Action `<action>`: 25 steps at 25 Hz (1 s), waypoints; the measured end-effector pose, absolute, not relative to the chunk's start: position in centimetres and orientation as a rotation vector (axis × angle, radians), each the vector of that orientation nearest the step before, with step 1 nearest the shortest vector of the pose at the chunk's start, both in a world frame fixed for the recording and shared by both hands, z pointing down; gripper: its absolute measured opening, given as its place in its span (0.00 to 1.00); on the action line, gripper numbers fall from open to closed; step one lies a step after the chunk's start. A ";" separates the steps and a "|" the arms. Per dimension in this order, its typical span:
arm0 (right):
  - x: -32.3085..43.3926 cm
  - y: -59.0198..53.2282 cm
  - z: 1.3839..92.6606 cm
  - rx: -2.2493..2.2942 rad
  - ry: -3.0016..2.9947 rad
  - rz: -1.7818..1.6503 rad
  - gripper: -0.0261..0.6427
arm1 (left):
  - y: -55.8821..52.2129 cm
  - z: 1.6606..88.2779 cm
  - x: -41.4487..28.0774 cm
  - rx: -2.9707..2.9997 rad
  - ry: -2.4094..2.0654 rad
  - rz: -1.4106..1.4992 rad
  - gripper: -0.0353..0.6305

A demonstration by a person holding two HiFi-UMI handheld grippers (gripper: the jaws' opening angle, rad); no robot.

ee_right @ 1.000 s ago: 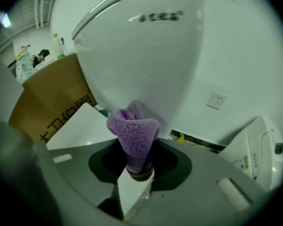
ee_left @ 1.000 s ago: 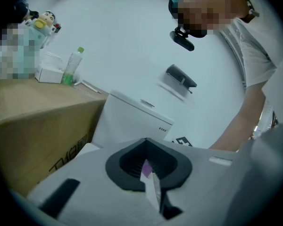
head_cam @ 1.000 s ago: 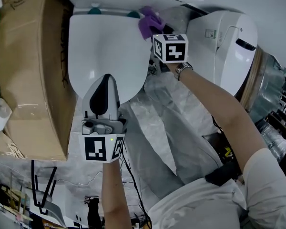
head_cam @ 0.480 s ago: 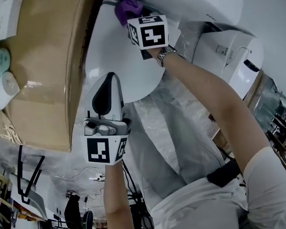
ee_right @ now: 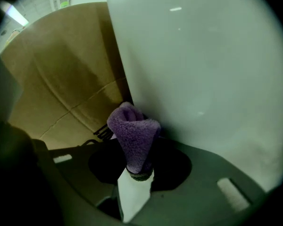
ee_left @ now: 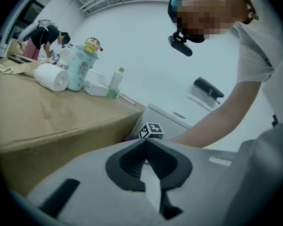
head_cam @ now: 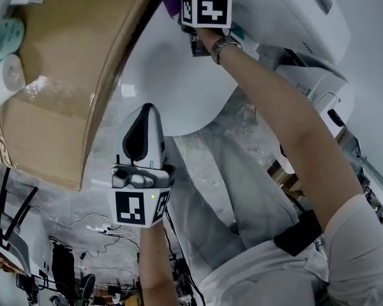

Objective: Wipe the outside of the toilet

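The toilet [head_cam: 179, 81] is standing just beside a cardboard box [head_cam: 64, 88]. The right tool [ee_right: 137, 171] is pinching a purple cloth [ee_right: 132, 131] against the toilet's white outer wall, so wiping looks under way. The left tool [ee_left: 145, 142] is hovering closed and empty. Next, I'd judge, the cloth needs dragging along the shell.

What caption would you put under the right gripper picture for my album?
Right gripper shut on a purple cloth, held up to the white toilet beside a cardboard box.
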State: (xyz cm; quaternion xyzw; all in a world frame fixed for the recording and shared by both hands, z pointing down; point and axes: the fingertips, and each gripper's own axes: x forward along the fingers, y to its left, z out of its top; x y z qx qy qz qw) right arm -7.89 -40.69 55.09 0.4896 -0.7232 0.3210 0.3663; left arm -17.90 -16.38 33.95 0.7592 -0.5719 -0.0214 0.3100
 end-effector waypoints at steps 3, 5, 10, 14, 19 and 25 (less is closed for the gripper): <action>-7.1 -40.3 55.6 1.273 -1.843 0.832 0.22 | -16.4 34.0 -17.0 1.997 -1.515 -0.052 0.06; -5.9 -39.9 55.7 1.302 -1.821 0.882 0.22 | -16.8 33.6 -15.6 2.023 -1.494 -0.048 0.06; -2.0 -37.7 55.5 1.320 -1.798 0.924 0.22 | -17.8 32.4 -11.9 2.103 -1.423 -0.047 0.06; 1.9 -35.9 56.0 1.336 -1.777 0.940 0.23 | -18.2 32.1 -9.3 2.147 -1.366 -0.052 0.06; 6.7 -33.8 55.9 1.376 -1.724 0.932 0.23 | -17.3 32.2 -6.7 2.193 -1.287 -0.022 0.06; 12.0 -31.5 55.6 1.442 -1.662 0.961 0.23 | -16.1 31.8 -5.1 2.225 -1.227 -0.005 0.06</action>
